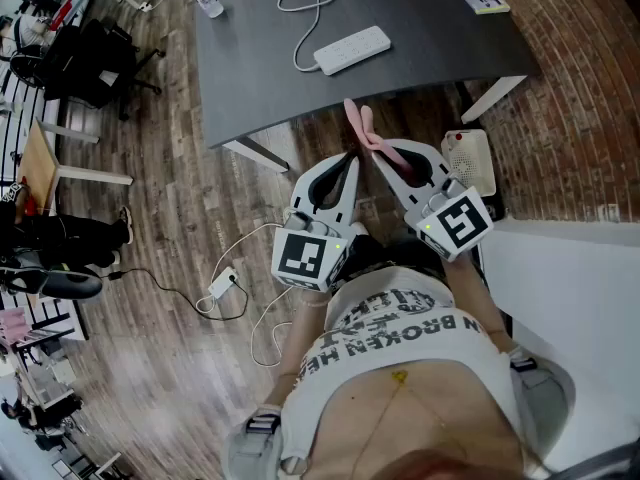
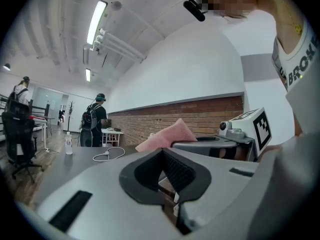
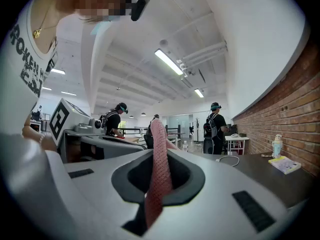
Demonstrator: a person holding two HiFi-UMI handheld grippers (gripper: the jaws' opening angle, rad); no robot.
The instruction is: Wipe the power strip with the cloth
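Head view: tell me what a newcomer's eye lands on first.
The pink textured cloth stands out at the picture's middle, pinched in the right gripper. Above it in the picture, the long white power strip lies on the dark grey table, its white cord looped behind it. The left gripper sits beside the right, jaws shut on nothing.

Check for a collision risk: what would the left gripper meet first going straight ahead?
Likely the pink cloth sticking out of the right gripper, just ahead, though depth is unclear.
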